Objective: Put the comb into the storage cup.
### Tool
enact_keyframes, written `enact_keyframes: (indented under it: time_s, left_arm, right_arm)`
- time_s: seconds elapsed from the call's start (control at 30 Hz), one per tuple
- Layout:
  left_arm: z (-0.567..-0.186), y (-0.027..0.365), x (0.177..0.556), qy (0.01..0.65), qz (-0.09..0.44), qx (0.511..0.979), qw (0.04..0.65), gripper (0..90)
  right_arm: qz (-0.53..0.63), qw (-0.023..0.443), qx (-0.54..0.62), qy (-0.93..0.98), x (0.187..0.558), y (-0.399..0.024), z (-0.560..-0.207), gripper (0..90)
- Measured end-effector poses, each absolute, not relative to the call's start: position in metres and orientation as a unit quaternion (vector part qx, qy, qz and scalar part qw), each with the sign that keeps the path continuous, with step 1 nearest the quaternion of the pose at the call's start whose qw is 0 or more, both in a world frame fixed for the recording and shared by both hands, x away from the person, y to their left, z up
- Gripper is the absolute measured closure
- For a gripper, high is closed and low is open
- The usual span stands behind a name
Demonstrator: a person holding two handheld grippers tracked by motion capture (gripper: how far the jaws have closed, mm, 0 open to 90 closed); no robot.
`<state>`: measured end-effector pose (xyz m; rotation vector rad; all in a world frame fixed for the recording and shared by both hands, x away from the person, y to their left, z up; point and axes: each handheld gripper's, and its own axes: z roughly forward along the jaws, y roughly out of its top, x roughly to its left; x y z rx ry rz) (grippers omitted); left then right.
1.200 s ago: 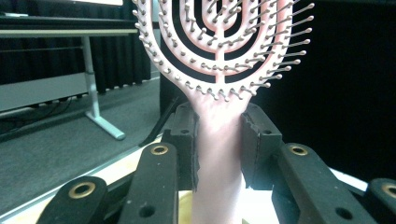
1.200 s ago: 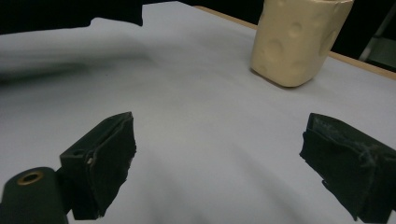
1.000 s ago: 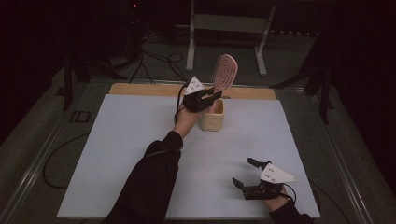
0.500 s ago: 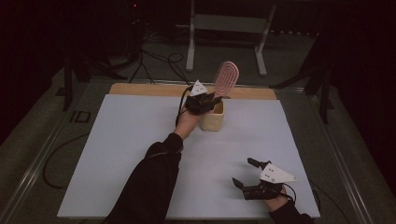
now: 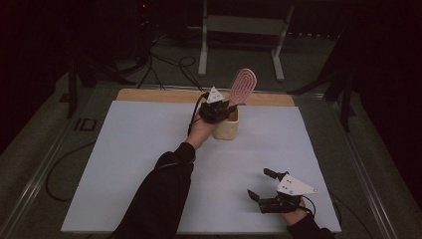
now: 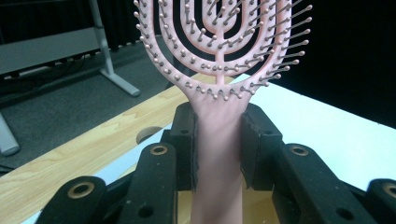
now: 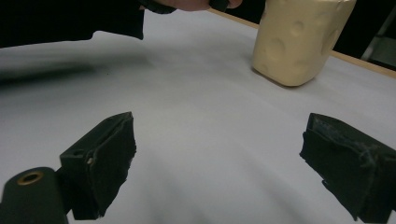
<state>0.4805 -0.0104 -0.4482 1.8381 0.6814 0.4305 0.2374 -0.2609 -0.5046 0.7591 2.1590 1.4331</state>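
My left gripper [image 5: 222,108] is shut on the handle of a pink hairbrush [image 5: 242,85], just above a cream holder [image 5: 226,127] at the back middle of the white table [image 5: 124,164]. The brush head leans up and to the right over the holder. In the left gripper view both pads press the pink hairbrush [image 6: 219,135] by its neck, the bristled head above them. My right gripper [image 5: 264,182] rests open near the table's front right, nothing between its fingers. In the right gripper view the cream holder [image 7: 299,39] stands farther off, beyond the open right gripper [image 7: 224,158].
A wooden strip [image 5: 159,95] runs along the table's far edge. Behind it stand a metal frame [image 5: 239,30] and cables [image 5: 164,59] on the dark floor. The person's left sleeve [image 5: 157,199] lies across the table's middle.
The brush head has tilted further right and dropped a little toward the holder. The right gripper has not moved.
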Motion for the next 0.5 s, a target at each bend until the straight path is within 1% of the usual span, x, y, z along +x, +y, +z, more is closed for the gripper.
enact_keyframes:
  time_s: [0.2, 0.23, 0.3, 0.33, 0.43, 0.47, 0.5]
  left_arm:
    - [-0.445, -0.008, 0.479, 0.285, 0.189, 0.770, 0.539, 68.0]
    - [-0.444, -0.008, 0.479, 0.284, 0.184, 0.772, 0.539, 62.6]
    - [-0.443, -0.008, 0.477, 0.280, 0.187, 0.772, 0.539, 56.8]
    - [-0.442, -0.006, 0.476, 0.279, 0.179, 0.770, 0.545, 53.7]
    - [-0.436, -0.004, 0.476, 0.279, 0.159, 0.771, 0.550, 38.7]
    - [-0.435, -0.004, 0.476, 0.281, 0.158, 0.772, 0.548, 37.4]
    - [-0.433, -0.003, 0.476, 0.281, 0.151, 0.771, 0.551, 32.8]
  right_arm:
    - [0.518, 0.219, 0.274, 0.780, 0.237, -0.261, -0.504, 9.6]
    - [0.518, 0.219, 0.274, 0.780, 0.237, -0.261, -0.504, 9.6]
    - [0.518, 0.219, 0.274, 0.780, 0.237, -0.261, -0.504, 9.6]
    - [0.518, 0.218, 0.274, 0.780, 0.237, -0.261, -0.504, 9.6]
    - [0.518, 0.218, 0.273, 0.781, 0.237, -0.261, -0.504, 9.6]
    - [0.518, 0.218, 0.273, 0.781, 0.237, -0.261, -0.504, 9.6]
    - [0.519, 0.218, 0.273, 0.780, 0.237, -0.261, -0.504, 9.6]
